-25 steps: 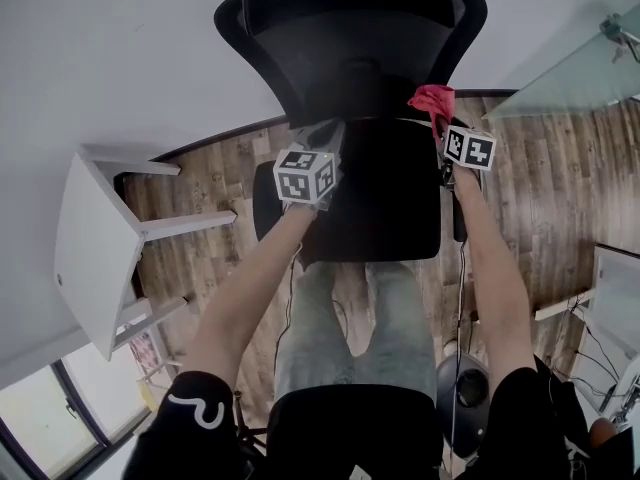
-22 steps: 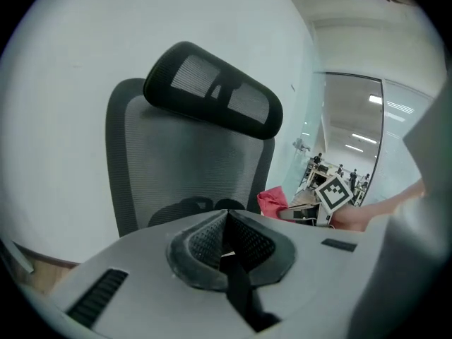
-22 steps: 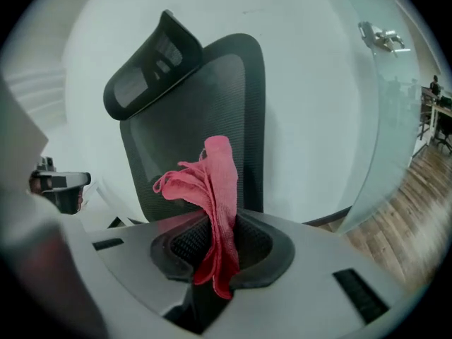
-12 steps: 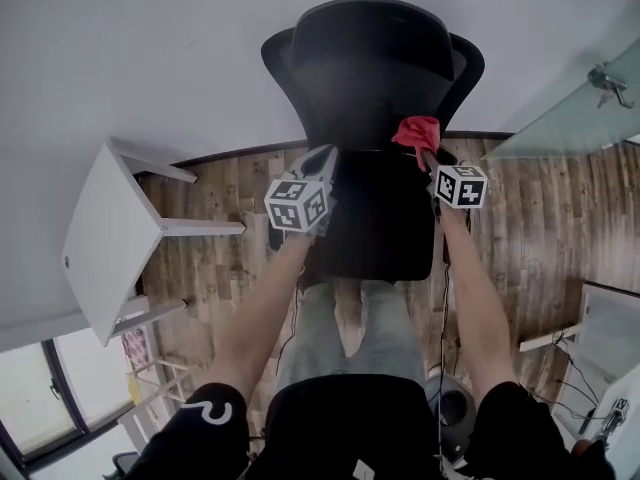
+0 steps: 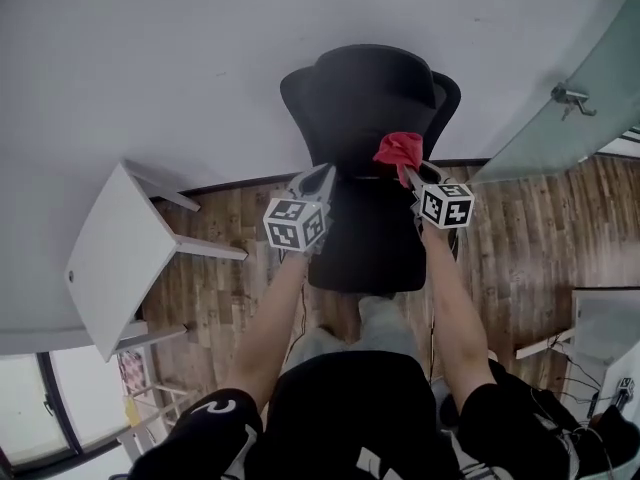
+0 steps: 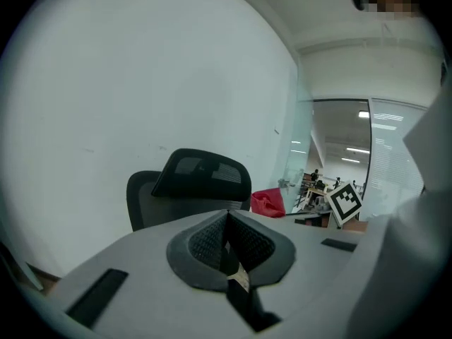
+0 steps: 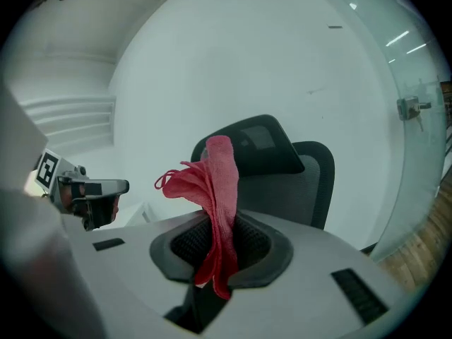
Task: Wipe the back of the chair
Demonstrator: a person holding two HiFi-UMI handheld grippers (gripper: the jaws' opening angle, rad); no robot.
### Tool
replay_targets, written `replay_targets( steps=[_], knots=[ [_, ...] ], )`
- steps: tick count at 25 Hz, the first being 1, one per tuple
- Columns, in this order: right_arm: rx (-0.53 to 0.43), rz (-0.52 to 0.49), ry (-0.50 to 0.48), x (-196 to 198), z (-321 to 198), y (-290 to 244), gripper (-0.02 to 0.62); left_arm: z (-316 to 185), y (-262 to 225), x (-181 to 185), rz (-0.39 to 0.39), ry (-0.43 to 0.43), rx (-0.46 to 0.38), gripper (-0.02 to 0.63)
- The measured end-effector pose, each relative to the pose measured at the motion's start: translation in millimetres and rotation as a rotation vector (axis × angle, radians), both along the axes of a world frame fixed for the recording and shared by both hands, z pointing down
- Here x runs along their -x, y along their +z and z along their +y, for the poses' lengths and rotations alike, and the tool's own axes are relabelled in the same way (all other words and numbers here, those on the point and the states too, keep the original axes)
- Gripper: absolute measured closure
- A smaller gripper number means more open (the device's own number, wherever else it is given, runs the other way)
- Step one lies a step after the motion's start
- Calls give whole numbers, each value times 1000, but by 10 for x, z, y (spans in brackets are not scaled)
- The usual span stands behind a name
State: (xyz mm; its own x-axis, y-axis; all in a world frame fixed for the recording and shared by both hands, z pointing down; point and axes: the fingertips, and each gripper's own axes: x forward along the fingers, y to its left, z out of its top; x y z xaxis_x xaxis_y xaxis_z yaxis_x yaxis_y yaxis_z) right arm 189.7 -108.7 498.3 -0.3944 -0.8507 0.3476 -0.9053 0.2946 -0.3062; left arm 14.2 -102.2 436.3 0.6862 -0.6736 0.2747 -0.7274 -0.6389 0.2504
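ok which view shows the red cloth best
The right gripper view: the red cloth stands up mid-frame, pinched in the right tongs, its folds plain. The head view shows only a small red bunch against the office chair. The left gripper view catches just a small red patch beside the chair.

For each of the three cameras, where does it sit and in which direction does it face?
Head view: on the person's head, looking steeply down at the chair; both forearms show.
Left gripper view: on the left gripper, facing the chair along its shut jaws.
Right gripper view: on the right gripper, facing the chair; its jaws hold the red cloth.
Shared: chair and red cloth appear in all three.
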Motion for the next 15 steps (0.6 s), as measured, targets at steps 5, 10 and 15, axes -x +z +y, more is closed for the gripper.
replay_targets(
  steps=[5, 10, 15],
  knots=[
    [-20, 10, 37, 340, 389, -344, 517, 339, -338, 287, 17, 53, -27, 581],
    [-42, 10, 68, 806, 805, -568, 517, 739, -591, 692, 38, 89, -44, 581],
    [-52, 21, 99, 1164, 1266, -732, 515, 1176, -685, 1010, 49, 105, -50, 581]
  ],
)
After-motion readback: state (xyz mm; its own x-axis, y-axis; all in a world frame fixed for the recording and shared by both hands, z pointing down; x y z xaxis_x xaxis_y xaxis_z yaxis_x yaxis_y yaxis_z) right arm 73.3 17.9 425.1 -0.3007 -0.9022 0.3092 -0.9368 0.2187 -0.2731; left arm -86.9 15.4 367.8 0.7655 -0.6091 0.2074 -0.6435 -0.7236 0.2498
